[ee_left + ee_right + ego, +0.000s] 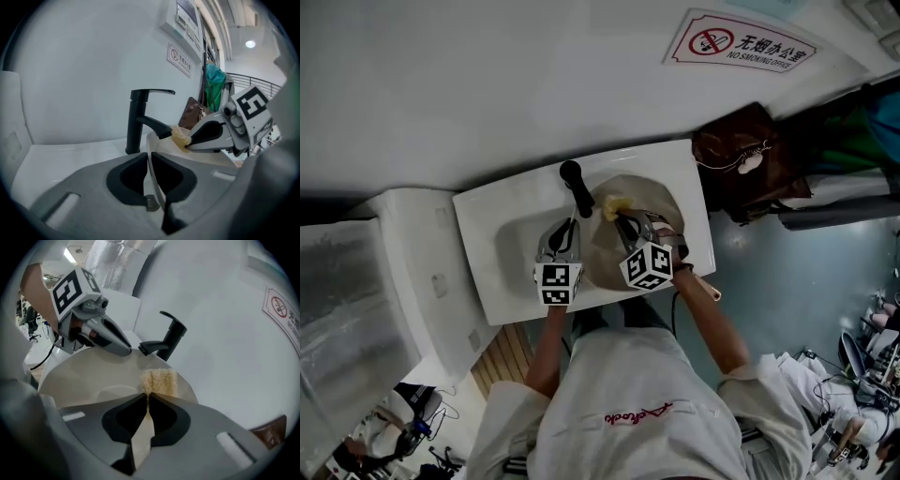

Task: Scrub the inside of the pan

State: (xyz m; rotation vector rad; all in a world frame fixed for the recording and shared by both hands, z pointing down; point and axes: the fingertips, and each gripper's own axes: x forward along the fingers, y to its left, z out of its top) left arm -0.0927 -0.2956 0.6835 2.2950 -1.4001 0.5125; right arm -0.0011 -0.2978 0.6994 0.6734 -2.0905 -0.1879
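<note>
Pan [658, 202] in left gripper [149, 158], sponge [160, 381] in right gripper [146, 400]

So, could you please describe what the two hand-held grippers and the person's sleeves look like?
Both the left hand-held gripper and the right hand-held gripper are grey, with dark padded jaws tapering to a point, and each carries a white cube of black square markers. A thin black cable hangs from the left one. The sleeves are white.

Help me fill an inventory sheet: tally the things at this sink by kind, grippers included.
pan: 1
sponge: 1
faucet: 1
sink: 1
grippers: 2 (left gripper, right gripper)
Total: 6
</note>
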